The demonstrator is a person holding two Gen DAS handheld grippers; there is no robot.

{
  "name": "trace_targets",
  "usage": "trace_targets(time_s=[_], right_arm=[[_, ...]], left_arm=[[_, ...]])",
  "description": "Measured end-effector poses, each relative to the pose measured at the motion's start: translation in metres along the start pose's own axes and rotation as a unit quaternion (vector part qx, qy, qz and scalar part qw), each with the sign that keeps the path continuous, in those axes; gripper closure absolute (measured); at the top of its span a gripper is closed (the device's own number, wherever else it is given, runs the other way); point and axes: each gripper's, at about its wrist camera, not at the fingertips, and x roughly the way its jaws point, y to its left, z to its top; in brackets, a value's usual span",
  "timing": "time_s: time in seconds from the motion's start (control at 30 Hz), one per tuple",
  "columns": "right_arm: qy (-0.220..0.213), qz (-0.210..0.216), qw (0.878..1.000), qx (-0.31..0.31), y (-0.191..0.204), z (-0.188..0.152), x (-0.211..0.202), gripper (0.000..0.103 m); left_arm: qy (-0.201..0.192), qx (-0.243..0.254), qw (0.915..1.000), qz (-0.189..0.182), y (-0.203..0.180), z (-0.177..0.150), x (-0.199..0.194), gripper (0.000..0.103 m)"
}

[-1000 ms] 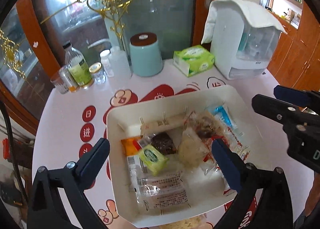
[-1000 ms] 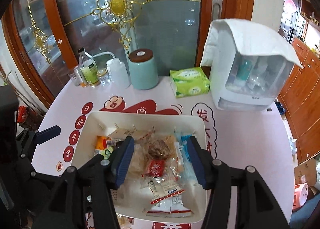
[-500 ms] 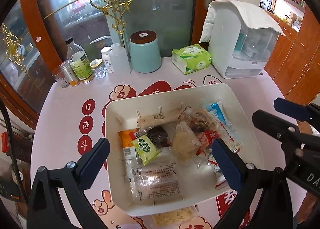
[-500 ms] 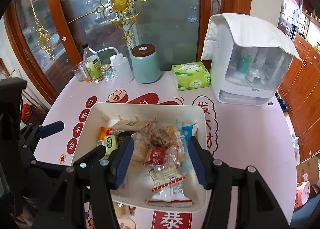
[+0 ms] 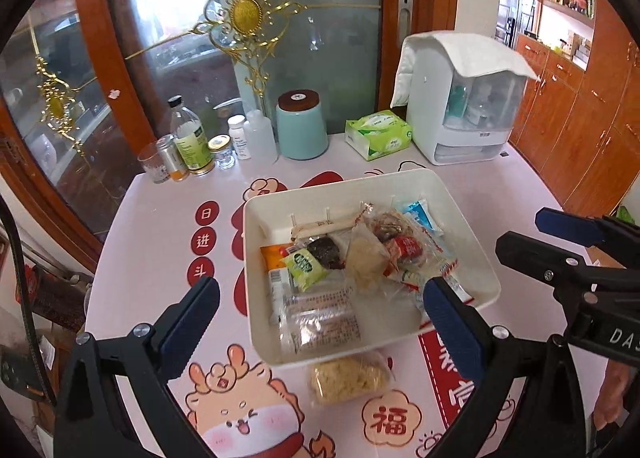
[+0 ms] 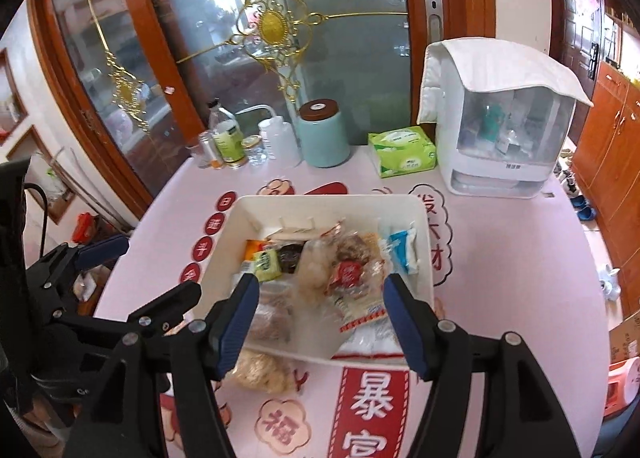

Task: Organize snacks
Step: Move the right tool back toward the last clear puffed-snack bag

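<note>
Right gripper [image 6: 320, 318] jaws are opening, empty, above tray [image 6: 424, 218]; left gripper [image 5: 320, 322] held apart, empty. Stray puffed snack [image 5: 350, 376] beside tray is judged next pick.

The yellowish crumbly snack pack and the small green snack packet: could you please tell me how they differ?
The yellowish crumbly snack pack lies on the tablecloth outside the white tray, just off its near rim; the small green snack packet lies inside, on top of other snacks. The yellowish pack is clear-wrapped and looks larger; the green packet is opaque and printed. Both lie flat, and no gripper touches either.
</note>
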Motion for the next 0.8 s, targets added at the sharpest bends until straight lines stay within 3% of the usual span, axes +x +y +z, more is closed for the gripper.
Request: trace_targets(time_s=[0.13, 0.33, 0.57, 0.8], right_arm=[[-0.006, 0.017, 1.000, -0.003, 0.006, -0.016, -0.015, 0.028], [-0.004, 0.041, 0.999, 0.013, 0.012, -0.045, -0.016, 0.023], [0.052, 0.052, 0.996, 0.047, 0.024, -0.089, 0.036, 0.022], [0.082, 0.040, 0.994, 0.052, 0.048, -0.124, 0.093, 0.016]], left_arm=[[-0.019, -0.015, 0.9997, 0.011, 0.009, -0.021, -0.024, 0.001], [-0.018, -0.052, 0.9984, 0.011, 0.028, -0.058, -0.036, 0.001], [0.012, -0.100, 0.9946, 0.026, 0.053, -0.113, -0.008, 0.001], [0.044, -0.131, 0.9869, 0.082, 0.077, -0.156, 0.037, 0.001]])
